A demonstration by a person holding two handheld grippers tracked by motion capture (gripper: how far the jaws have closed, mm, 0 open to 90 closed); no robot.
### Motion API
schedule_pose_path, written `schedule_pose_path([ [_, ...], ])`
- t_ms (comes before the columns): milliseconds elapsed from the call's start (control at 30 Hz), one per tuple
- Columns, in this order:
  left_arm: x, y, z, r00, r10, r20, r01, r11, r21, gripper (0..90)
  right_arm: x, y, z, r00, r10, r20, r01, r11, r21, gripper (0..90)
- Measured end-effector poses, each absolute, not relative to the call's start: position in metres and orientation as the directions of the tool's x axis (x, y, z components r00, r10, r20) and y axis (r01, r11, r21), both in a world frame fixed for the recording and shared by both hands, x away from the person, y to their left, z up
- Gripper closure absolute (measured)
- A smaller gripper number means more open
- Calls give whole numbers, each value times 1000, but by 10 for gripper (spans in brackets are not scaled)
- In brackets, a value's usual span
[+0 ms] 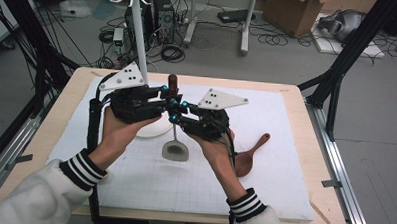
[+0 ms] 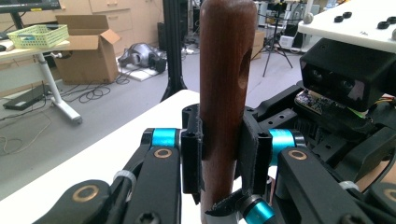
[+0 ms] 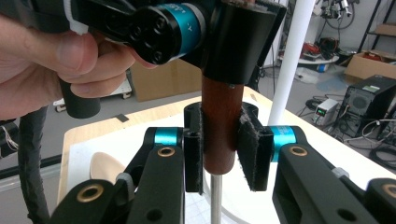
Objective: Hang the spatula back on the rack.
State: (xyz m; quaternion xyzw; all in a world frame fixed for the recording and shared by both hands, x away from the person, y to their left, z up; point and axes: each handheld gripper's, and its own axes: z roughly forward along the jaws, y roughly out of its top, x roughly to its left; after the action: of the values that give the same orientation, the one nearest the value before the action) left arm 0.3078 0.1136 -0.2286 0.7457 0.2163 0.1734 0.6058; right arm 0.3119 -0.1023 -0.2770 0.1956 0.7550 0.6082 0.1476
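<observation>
Here, nearest the person's side of the white gridded mat (image 1: 193, 192), two hands in white sleeves with striped cuffs are reaching in, each carrying a black two-jaw gripper. Between them the steel spatula with a dark brown wooden handle (image 1: 173, 84) is standing upright, its flat metal blade (image 1: 175, 150) hanging low over the mat, so the weight is pulling it straight down from the handle.

The right gripper (image 1: 176, 117) is pinching the lower end of that wooden handle (image 3: 219, 126); its two padded jaws are pressing on either side, just above the thin metal shank (image 3: 215, 198). The left gripper (image 1: 168, 97) is clamping the same handle (image 2: 224, 93) higher up, pads flat against the wood, with the hanging hole near the top left free. No earlier frame is given to compare, so only the grip itself can be told. Two holds, one above the other, are probably keeping the tool from swinging while it passes from one hand to the other.

To the right, a reddish-brown wooden spoon (image 1: 250, 155) is lying flat on the mat, apart from the hands. Farther off, a white hanging stand with hooks (image 1: 137, 35) is rising from its round base; the free hole is likely being kept for one of those hooks.
</observation>
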Motion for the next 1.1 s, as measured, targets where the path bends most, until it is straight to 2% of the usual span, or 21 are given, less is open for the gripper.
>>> schedule_pose_path([
  [233, 309, 116, -228, 857, 515, -16, 115, -159, 981, 732, 312, -102, -277, -888, 460, -6, 90, 187, 978, 714],
  [300, 310, 116, -228, 861, 508, -27, 124, -157, 980, 732, 311, -102, -276, -883, 469, -29, 67, 187, 980, 633],
  [400, 310, 117, -228, 863, 504, -27, 125, -162, 979, 732, 311, -103, -275, -880, 474, -32, 67, 190, 979, 568],
  [567, 311, 123, -225, 859, 511, -30, 125, -153, 980, 732, 312, -104, -276, -875, 482, -41, 73, 215, 974, 326],
  [667, 312, 128, -223, 856, 517, -23, 120, -155, 981, 732, 314, -108, -277, -878, 478, -35, 79, 216, 973, 262],
  [733, 313, 132, -222, 852, 523, -10, 113, -166, 980, 732, 314, -112, -278, -868, 497, -25, 93, 210, 973, 149],
  [833, 313, 138, -220, 846, 533, 5, 106, -176, 979, 731, 314, -118, -279, -867, 498, -19, 101, 214, 972, 104],
  [1000, 317, 153, -218, 842, 539, -9, 119, -170, 978, 732, 312, -133, -280, -866, 500, -15, 102, 206, 973, 105],
  [1067, 318, 158, -216, 840, 542, -8, 119, -169, 979, 731, 312, -138, -279, -860, 510, -19, 98, 202, 975, 124],
  [1100, 318, 161, -215, 839, 544, -5, 117, -172, 978, 731, 311, -141, -279, -861, 509, -6, 110, 198, 974, 163],
])
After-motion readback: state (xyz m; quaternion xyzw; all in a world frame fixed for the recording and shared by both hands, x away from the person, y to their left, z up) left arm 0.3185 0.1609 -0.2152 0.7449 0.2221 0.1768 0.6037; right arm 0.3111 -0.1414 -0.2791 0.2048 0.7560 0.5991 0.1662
